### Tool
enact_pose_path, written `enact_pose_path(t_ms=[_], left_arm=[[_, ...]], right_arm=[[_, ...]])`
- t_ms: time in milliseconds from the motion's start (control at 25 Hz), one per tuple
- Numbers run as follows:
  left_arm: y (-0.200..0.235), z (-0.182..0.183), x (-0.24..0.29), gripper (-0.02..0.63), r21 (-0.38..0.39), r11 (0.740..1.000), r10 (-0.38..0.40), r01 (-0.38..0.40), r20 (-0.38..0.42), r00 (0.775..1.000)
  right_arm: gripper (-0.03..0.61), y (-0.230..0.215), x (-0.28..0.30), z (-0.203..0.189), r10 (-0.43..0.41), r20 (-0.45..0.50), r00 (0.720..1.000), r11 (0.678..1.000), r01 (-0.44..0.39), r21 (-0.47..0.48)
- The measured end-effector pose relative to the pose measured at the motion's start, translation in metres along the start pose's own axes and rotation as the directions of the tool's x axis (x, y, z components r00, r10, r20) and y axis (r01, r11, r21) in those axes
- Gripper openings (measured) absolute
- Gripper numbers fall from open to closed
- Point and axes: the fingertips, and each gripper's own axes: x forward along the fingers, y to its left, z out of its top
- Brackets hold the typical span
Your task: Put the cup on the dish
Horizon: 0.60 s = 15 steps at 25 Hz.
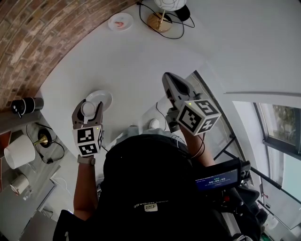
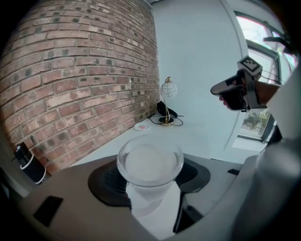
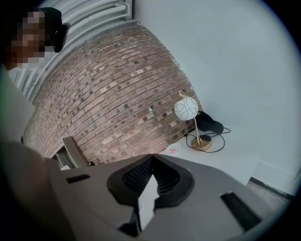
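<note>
Two tongs are hovering over the wide white tabletop (image 1: 136, 56). The left tongs (image 1: 88, 112) are clamping the cup (image 1: 88, 108) upright by its sides. The right tongs (image 1: 170, 81) are hanging off to the side, jaws pressed together on nothing.

Judging from the head view, the carry is nearing its end: the cup is sitting in the air just short of the white dish (image 1: 104, 97) and overlapping its near rim. Doing this well is probably calling for a short forward shift until the cup is lining up with the dish's middle. A slow, level lowering should follow, with the jaws parting only once the base is resting flat. Letting go early is risking a tip or a chipped rim. The right tongs are best waiting clear.

The steep head view is not showing how high the cup is hanging above the dish. In the left gripper view the cup and jaws are covering the dish entirely. The cup's inside is looking cloudy, so whether it is holding anything is hard to say. Farther off, the frame edge is cropping the lamp (image 1: 162, 12), and the small plate (image 1: 121, 21) is carrying a pink mark too small to identify.
</note>
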Motion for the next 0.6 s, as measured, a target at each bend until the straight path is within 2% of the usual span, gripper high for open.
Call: enact_pose_path(t_ms=[240, 600], left_arm=[[0.011, -0.019, 0.015, 0.267, 0.018, 1.0, -0.01, 0.01, -0.018, 1.0], [0.022, -0.05, 0.034, 0.267, 0.004, 0.999, -0.033, 0.034, -0.043, 0.998]], right_arm=[[0.003, 0.008, 0.006, -0.002, -0.029, -0.007, 1.0, 0.999, 0.029, -0.015], [0.003, 0.014, 0.005, -0.01, -0.078, -0.025, 0.997, 0.996, 0.077, -0.038]])
